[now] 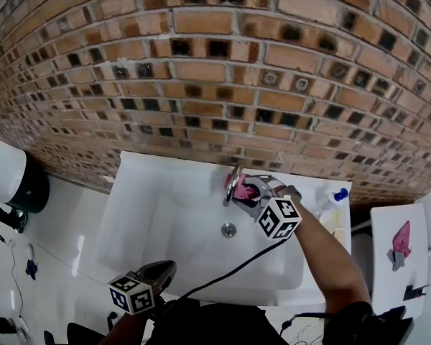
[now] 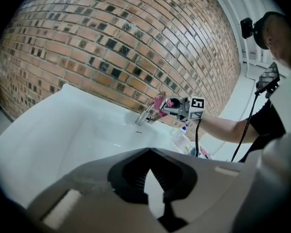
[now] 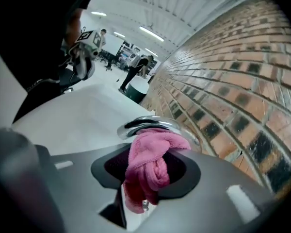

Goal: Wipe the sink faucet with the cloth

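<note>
Nearest the head camera, the left claw [image 1: 158, 271] is held over the front edge of the sink [image 1: 151, 214]. Its jaws are drawn together on nothing, and it is kept well apart from the work.

At the middle of the sink's back edge, the faucet [image 1: 233, 182] is met by the right claw [image 1: 253, 191]. The jaws of this claw are clamped on the bunched pink cloth [image 3: 153, 161], which is pressed against the chrome of the faucet.

**Step in hand.** The wiping itself is judged to be under way.

**Next move.** Strokes along and around the faucet are called for. The grip must be kept firm and the cloth kept in contact with the metal, so that the claw's hard faces are not dragged over it.

**Edges and room.**
- Little room is left behind the faucet, where the brick wall [image 1: 215, 63] rises just beyond the back edge.
- Free room is offered forward over the basin and its drain [image 1: 229, 229], and toward the left edge.
- Toward the back right corner a small bottle [image 1: 333, 199] stands beside the right forearm. It could be knocked by a wide sweep.
</note>
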### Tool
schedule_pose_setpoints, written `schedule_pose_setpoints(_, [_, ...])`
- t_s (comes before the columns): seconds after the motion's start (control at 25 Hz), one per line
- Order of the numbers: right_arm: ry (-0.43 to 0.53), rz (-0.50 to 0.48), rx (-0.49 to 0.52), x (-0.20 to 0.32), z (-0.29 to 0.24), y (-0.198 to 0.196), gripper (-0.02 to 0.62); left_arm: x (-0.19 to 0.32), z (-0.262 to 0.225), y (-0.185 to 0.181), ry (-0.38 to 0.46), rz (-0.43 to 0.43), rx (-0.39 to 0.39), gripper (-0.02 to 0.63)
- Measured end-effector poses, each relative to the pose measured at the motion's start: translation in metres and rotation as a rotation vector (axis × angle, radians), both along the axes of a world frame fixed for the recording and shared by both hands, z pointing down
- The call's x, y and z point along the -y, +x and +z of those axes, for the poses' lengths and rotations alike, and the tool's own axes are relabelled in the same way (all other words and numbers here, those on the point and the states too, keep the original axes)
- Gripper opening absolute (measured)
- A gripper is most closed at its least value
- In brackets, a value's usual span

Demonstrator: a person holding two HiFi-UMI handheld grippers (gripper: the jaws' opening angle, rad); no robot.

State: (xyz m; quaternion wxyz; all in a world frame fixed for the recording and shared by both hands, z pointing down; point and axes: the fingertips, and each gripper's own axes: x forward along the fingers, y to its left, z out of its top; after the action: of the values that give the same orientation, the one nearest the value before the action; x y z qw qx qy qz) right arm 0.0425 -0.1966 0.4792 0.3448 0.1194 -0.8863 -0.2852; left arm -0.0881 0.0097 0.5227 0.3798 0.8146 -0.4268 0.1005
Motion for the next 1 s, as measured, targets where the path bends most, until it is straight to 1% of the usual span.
schedule_pose_setpoints(0.16, [0.097,-0.023,-0.110,-0.006,0.005,0.004,0.155,-0.001,0.002,-0.001,-0.002,0.005,-0.001,0.002])
schedule_pose_setpoints(0.28, [0.123,-0.020,-0.149,-0.011,0.011,0.002,0.155,-0.001,0.003,-0.001,-0.005,0.009,-0.004,0.003])
schedule_pose_setpoints(0.36, [0.109,0.002,-0.143,-0.013,0.015,0.000,0.155,0.000,0.003,0.001,-0.005,0.014,-0.007,0.002])
schedule_pose_setpoints(0.56, [0.058,0.087,-0.090,-0.018,0.026,-0.002,0.153,0.003,0.004,0.003,-0.007,0.031,-0.010,0.003])
schedule_pose_setpoints(0.64, [0.007,0.102,-0.083,-0.025,0.036,-0.001,0.153,0.004,0.006,0.004,-0.010,0.038,-0.008,0.003])
schedule_pose_setpoints(0.68, [-0.035,0.103,-0.081,-0.031,0.043,0.000,0.152,0.005,0.007,0.005,-0.011,0.043,-0.008,0.003])
schedule_pose_setpoints(0.8, [-0.217,0.095,-0.063,-0.057,0.062,0.003,0.153,0.011,0.007,0.005,-0.006,0.051,-0.008,0.003])
schedule_pose_setpoints(0.84, [-0.284,0.102,-0.037,-0.064,0.063,0.004,0.153,0.014,0.006,0.004,-0.003,0.052,-0.009,0.003])
schedule_pose_setpoints(0.92, [-0.398,0.146,0.074,-0.068,0.048,0.008,0.153,0.018,0.005,0.000,0.003,0.050,-0.010,0.002])
schedule_pose_setpoints(1.0, [-0.460,0.223,0.195,-0.053,0.019,0.017,0.153,0.023,0.005,-0.004,0.004,0.043,-0.012,0.002])
